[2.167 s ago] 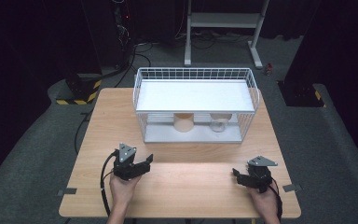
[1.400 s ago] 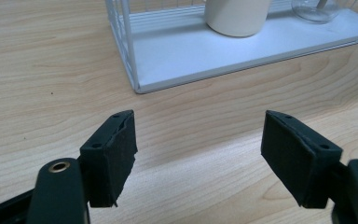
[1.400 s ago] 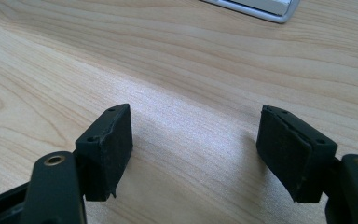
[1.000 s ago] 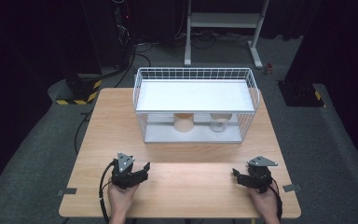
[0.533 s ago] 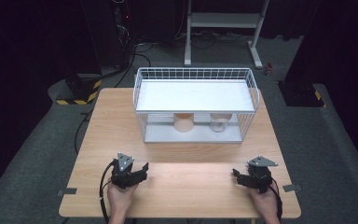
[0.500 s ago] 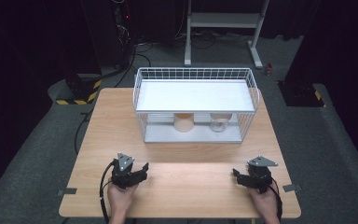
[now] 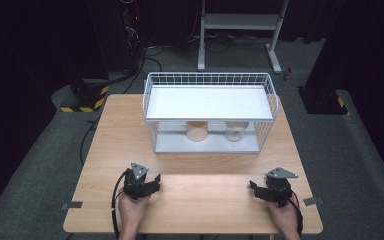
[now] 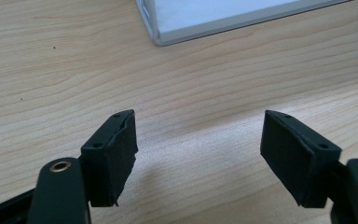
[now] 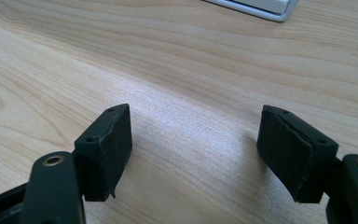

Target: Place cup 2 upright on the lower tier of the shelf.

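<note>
We could make out little of the two things under the shelf of the white wire basket: a tan cup and a clear glass, both crossed by the wire grid and cut off at the top by the white shelf board, so their rims stayed hidden. Whether the glass held anything we could not tell. Both stood upright on the basket's floor, the cup at 9 o'clock from the glass, near but apart.

The basket sat toward 12 o'clock on the wooden table. In the left gripper view only a corner of its pale base showed, cut off by the frame's top edge; in the right gripper view a smaller sliver of it showed at 1 o'clock.

We held the left gripper near the table's edge at 7 o'clock from the basket, its jaws spread with bare wood between them. The right gripper lay at 5 o'clock from the basket, jaws likewise spread over bare wood. Both were well apart from the basket and from each other.
</note>
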A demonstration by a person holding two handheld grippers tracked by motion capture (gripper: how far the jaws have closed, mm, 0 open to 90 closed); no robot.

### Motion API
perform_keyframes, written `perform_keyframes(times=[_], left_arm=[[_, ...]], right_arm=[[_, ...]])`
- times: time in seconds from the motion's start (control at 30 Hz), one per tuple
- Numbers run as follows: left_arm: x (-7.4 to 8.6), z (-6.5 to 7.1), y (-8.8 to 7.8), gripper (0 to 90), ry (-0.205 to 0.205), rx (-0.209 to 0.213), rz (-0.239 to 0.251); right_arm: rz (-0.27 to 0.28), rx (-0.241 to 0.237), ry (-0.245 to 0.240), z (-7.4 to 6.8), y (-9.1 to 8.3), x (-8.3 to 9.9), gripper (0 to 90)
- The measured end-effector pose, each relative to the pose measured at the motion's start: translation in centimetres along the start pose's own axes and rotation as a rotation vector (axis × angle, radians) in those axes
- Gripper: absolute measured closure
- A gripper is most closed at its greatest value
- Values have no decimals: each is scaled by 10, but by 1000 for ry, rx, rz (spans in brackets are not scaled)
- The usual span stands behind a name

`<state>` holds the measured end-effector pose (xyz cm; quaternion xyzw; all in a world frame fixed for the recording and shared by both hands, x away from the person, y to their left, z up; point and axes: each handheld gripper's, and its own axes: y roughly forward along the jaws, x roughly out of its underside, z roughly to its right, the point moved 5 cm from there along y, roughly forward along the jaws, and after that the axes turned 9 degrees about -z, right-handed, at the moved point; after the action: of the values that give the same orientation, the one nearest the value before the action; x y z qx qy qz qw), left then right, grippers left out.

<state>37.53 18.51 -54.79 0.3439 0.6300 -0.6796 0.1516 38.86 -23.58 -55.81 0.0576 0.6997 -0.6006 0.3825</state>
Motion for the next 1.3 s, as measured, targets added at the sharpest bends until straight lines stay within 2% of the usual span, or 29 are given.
perform_keyframes(times=[0.73, 1.03, 1.3], left_arm=[[3, 3, 13, 272, 21, -22, -32], [4, 1, 14, 258, -18, 15, -37], [4, 1, 14, 248, -17, 14, -36]], right_arm=[[0, 0, 0, 0, 0, 0, 262], [-1, 0, 3, 0, 0, 0, 262], [-1, 0, 3, 0, 0, 0, 262]])
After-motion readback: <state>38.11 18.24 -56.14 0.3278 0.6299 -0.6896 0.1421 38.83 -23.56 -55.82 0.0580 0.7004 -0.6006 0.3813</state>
